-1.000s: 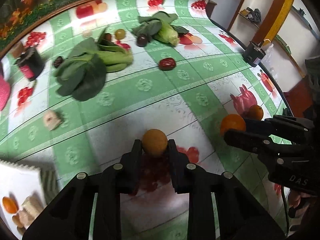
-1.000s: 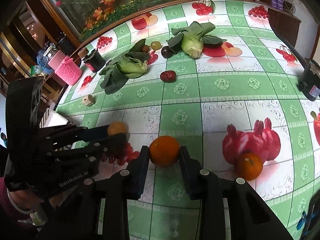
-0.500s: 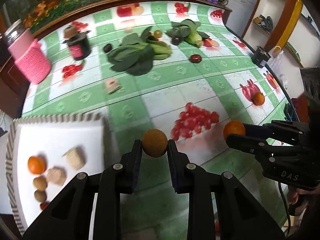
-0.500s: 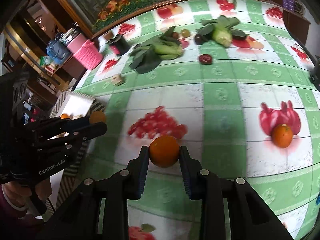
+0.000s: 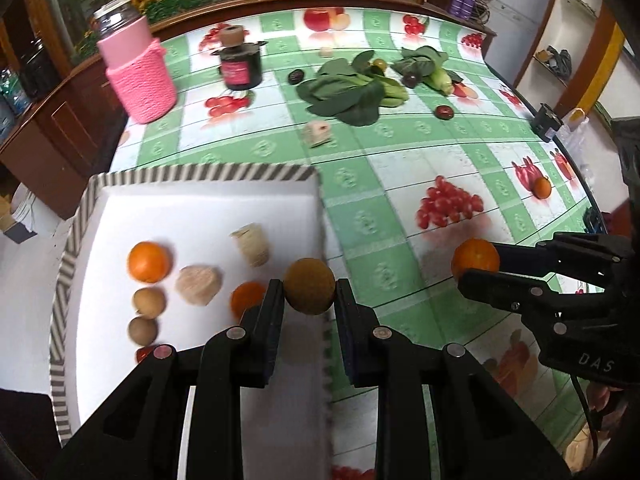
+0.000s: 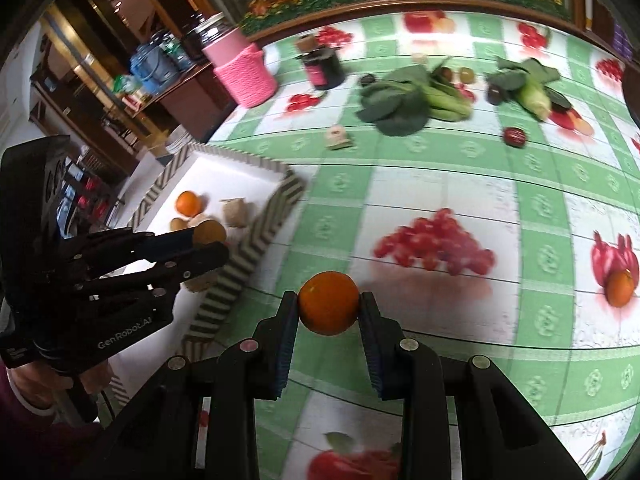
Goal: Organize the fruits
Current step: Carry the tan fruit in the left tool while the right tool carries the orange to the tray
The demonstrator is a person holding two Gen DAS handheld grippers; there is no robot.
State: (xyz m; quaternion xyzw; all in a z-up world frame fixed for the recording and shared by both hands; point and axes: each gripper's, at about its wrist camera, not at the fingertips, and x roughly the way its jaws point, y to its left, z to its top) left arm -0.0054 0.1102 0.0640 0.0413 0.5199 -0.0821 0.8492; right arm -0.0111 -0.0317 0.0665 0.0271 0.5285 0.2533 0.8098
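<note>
A brown fruit point(image 5: 309, 286) is clamped between the pads of the left tool point(image 5: 309, 300) and is held above the right edge of the tray point(image 5: 64, 280), which lies at the desk's point(image 5: 400, 168) near left corner. An orange point(image 6: 329, 303) is gripped in the same way by the right tool point(image 6: 329, 312), held over the desk to the right of the tray, well short of it.

Several fruits are already gathered in the tray: two oranges point(image 5: 149, 261), two small brown fruits point(image 5: 149, 302) and some pale pieces point(image 5: 199, 285). The task is judged to be well under way but not finished: both carried fruits are yet to be set down. One orange point(image 5: 542, 187) is left near the desk's right edge, and a red fruit point(image 5: 444, 111) and a few dark ones point(image 5: 296, 76) are left among the greens point(image 5: 352, 94) and corn point(image 5: 440, 78) toward the far side.
</note>
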